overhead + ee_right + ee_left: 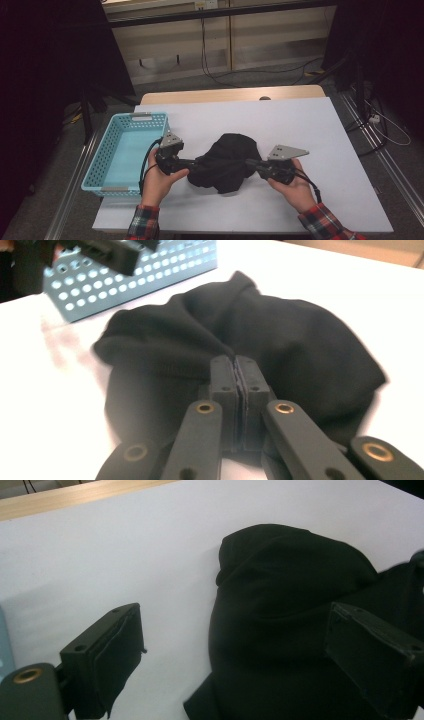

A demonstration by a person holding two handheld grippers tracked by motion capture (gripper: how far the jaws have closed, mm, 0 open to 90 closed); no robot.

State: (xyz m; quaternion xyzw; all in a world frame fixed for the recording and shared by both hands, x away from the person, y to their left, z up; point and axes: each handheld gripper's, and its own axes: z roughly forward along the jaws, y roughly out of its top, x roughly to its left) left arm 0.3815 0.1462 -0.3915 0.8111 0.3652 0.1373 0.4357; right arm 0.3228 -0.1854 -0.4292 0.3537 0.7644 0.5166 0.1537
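Observation:
A black knitted cloth (227,160), bunched like a beanie, lies in the middle of the white table top (305,125). My right gripper (250,162) comes in from the right and is shut on a fold of the cloth (300,335); in the right gripper view its pads meet at the pinch (235,367). My left gripper (197,162) stands open at the cloth's left edge. In the left gripper view, one jaw rests over bare table and the other over the cloth (285,600), with the gripper (240,655) wide apart.
A light blue perforated basket (100,165) with nothing in it stands at the table's left edge, close to my left hand; it appears again as the basket (150,275) behind the cloth. Beyond the far edge are cables on the floor.

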